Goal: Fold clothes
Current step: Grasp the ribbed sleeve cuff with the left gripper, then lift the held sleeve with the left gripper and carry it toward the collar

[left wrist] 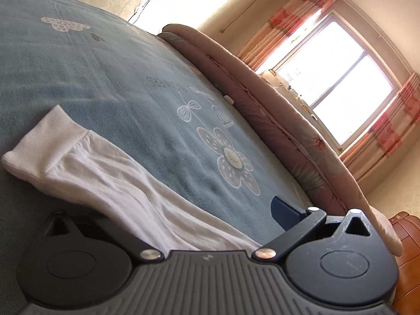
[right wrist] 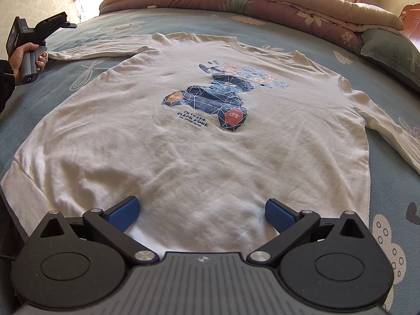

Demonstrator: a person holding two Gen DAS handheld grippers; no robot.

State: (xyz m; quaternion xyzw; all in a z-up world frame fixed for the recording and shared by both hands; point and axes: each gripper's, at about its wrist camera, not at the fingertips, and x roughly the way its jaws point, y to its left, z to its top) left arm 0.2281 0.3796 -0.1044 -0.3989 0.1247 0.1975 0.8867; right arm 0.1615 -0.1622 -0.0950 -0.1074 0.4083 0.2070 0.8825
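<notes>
A cream long-sleeved shirt (right wrist: 189, 141) with a blue bear print lies flat, front up, on the blue bedspread (right wrist: 388, 183). My right gripper (right wrist: 202, 214) is open over the shirt's bottom hem, its blue fingertips (right wrist: 124, 212) spread wide. The left gripper (right wrist: 39, 31) shows in the right wrist view at the far left, held in a hand beside the shirt's left sleeve cuff (right wrist: 56, 55). In the left wrist view that sleeve (left wrist: 86, 168) runs across between the left gripper's (left wrist: 181, 210) jaws. One blue fingertip (left wrist: 284, 214) shows; the other is hidden behind the sleeve. The jaws stand wide apart.
A rolled pink floral quilt (right wrist: 262, 2) lies along the bed's far side, with a green pillow (right wrist: 391, 55) at the right. A window with pink curtains (left wrist: 338, 78) and a wooden piece of furniture (left wrist: 404, 252) stand beyond the bed.
</notes>
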